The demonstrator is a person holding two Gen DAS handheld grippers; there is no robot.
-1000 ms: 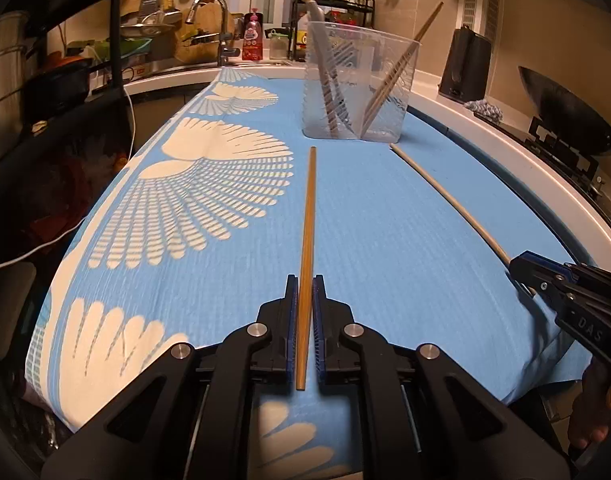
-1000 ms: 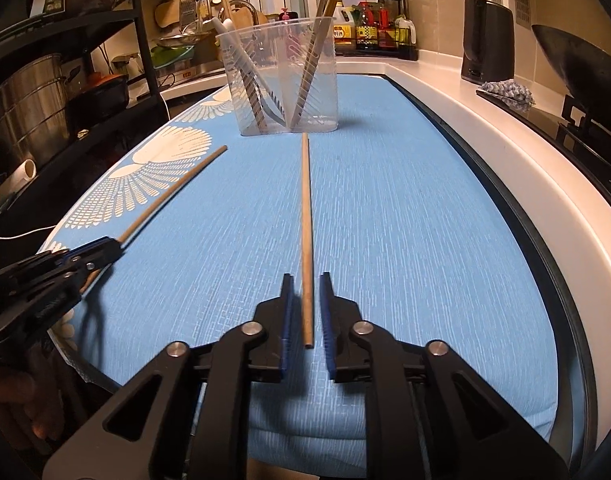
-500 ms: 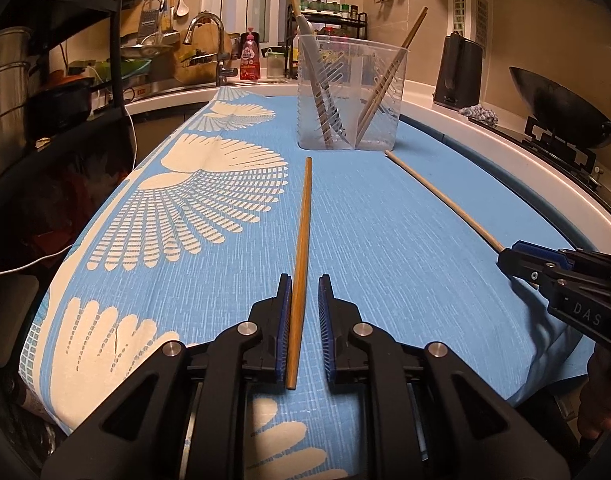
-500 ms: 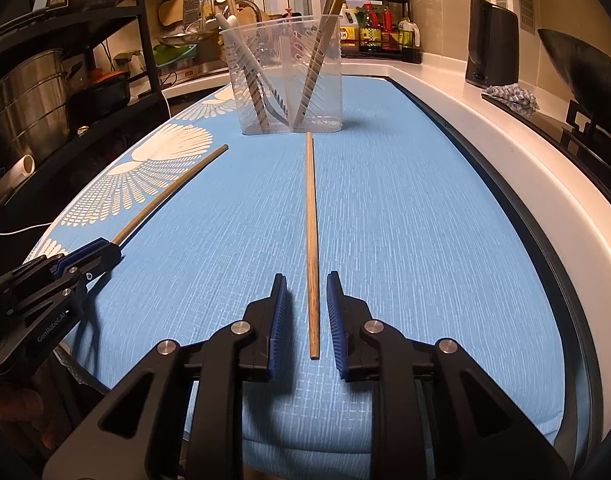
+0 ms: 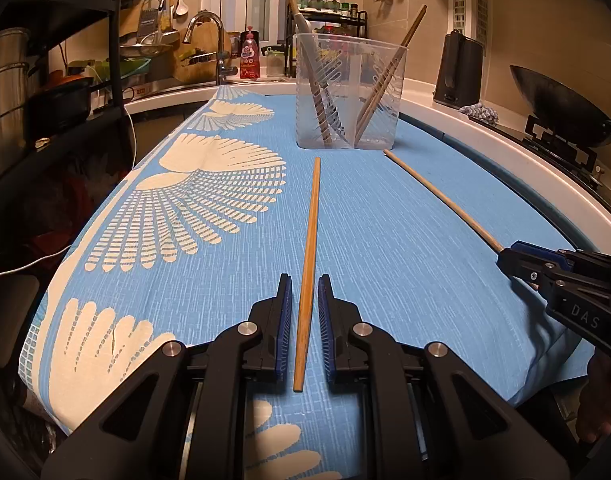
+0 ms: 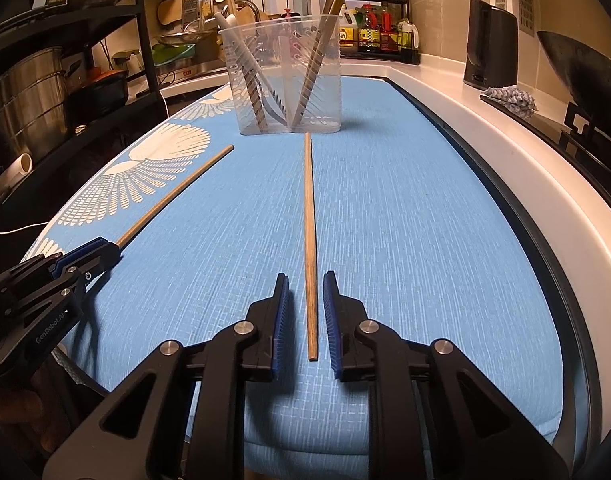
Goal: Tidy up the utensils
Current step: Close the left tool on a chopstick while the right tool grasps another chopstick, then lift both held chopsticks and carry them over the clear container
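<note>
Two wooden chopsticks lie on the blue cloth [image 5: 385,240], both pointing at a clear plastic holder [image 5: 349,92] with chopsticks and utensils in it. My left gripper [image 5: 305,280] straddles the near end of one chopstick [image 5: 312,220], its blue pads a small gap off each side. My right gripper [image 6: 305,278] straddles the other chopstick [image 6: 308,220] the same way. Its jaws are closing, and the pads do not touch the stick. Each gripper also shows in the other's view: the right gripper [image 5: 513,258] and the left gripper [image 6: 101,252].
The cloth's white pattern [image 5: 209,200] runs along its left side. A black shelf with pots [image 6: 33,92] stands to the left. At the right are the white counter edge [image 6: 525,168], a black kettle [image 6: 491,46] and a wok [image 5: 561,108]. A sink tap [image 5: 209,40] is behind.
A second ago the left pads pressed on their chopstick; they have parted and now stand just off it. The right pads stayed slightly apart around their stick. Neither hand has shifted.
</note>
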